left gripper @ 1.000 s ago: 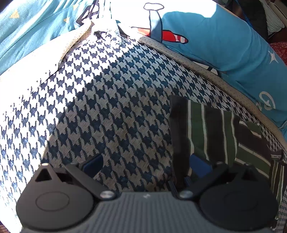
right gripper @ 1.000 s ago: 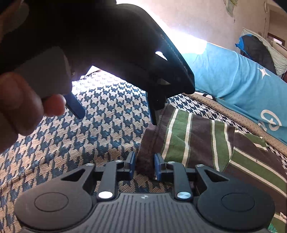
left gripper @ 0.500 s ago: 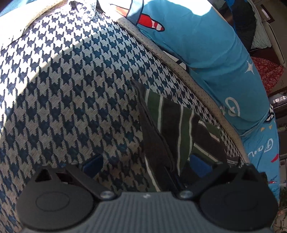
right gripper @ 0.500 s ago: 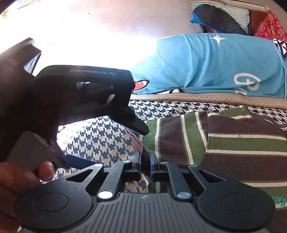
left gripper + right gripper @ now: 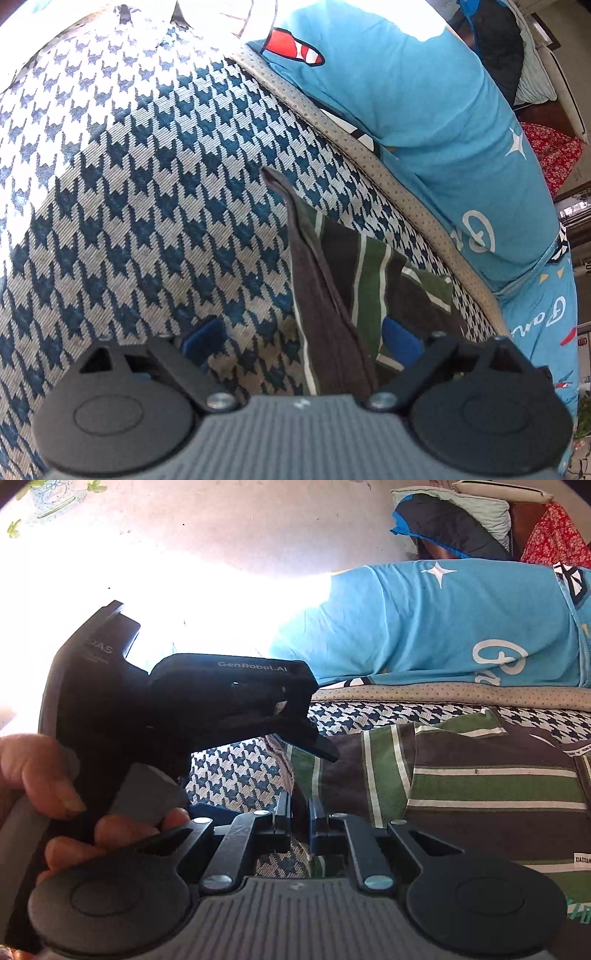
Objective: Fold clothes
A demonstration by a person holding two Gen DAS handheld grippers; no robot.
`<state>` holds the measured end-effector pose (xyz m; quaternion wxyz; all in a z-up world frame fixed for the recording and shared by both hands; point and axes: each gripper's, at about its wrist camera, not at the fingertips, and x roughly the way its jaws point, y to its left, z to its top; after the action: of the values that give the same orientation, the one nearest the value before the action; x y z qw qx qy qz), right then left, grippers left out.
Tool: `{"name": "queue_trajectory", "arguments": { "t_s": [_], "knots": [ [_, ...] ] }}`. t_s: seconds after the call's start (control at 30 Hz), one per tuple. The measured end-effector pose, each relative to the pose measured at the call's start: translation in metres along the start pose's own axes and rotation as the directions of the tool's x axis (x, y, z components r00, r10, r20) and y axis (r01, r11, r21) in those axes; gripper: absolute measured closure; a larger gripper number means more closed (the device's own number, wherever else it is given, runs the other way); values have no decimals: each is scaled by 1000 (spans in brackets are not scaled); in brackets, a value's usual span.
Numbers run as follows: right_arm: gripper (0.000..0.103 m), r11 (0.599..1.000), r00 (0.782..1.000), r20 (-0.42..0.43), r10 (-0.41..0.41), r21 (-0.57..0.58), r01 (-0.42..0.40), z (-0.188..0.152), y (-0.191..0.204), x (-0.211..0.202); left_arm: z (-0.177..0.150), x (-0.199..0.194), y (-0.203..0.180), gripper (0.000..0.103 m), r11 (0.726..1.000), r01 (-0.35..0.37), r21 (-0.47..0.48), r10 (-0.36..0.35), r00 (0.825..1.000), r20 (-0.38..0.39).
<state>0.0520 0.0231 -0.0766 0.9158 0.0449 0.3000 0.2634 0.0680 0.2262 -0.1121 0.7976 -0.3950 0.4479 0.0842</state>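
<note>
Bedroom in a home — the work surface is a bed or mattress under a blue-and-white houndstooth cover (image 5: 155, 192) with dotted beige piping (image 5: 373, 158). Blue cartoon-print bedding (image 5: 443, 627) is bunched along the far edge. Pillows and a dark blue-edged cushion (image 5: 450, 524) are piled in the corner beside red floral fabric (image 5: 554, 535). Plain painted wall (image 5: 258, 524) behind — strong sunlight across it.

A blue-and-white houndstooth bedspread (image 5: 147, 206) covers the bed, with a green, brown and white striped garment (image 5: 480, 775) lying partly folded on it and a bright blue printed pillow (image 5: 443, 627) along its far edge.
</note>
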Motion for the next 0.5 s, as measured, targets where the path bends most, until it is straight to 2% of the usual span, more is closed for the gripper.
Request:
{"name": "queue_trajectory", "arguments": {
  "t_s": [0.1, 0.2, 0.23, 0.33, 0.4, 0.5],
  "knots": [
    [93, 1000, 1000, -1, -5, -2, 5, 0, -1, -1, 0, 7, -10, 33, 999, 28, 19, -28, 1000, 4],
    [93, 1000, 1000, 4, -17, 3, 17, 1, -5, -4, 0, 13, -18, 42, 997, 70, 30, -70, 998, -4],
    [93, 1000, 1000, 5, -20, 4, 20, 2, -7, -5, -1, 14, -21, 51, 995, 88, 38, -87, 996, -11],
    [93, 999, 1000, 10, -30, -15, 30, 2, -10, -12, -4, 11, -26, 61, 988, 142, 56, -141, 990, -14],
    [93, 999, 999, 14, -39, -32, 39, 1, -12, -18, -8, 9, -36, 64, 980, 182, 82, -182, 983, -13],
    [93, 996, 998, 32, -63, -56, 64, 1, -17, -31, -18, 1, -54, 63, 950, 273, 149, -271, 962, -35]
  ]
}}
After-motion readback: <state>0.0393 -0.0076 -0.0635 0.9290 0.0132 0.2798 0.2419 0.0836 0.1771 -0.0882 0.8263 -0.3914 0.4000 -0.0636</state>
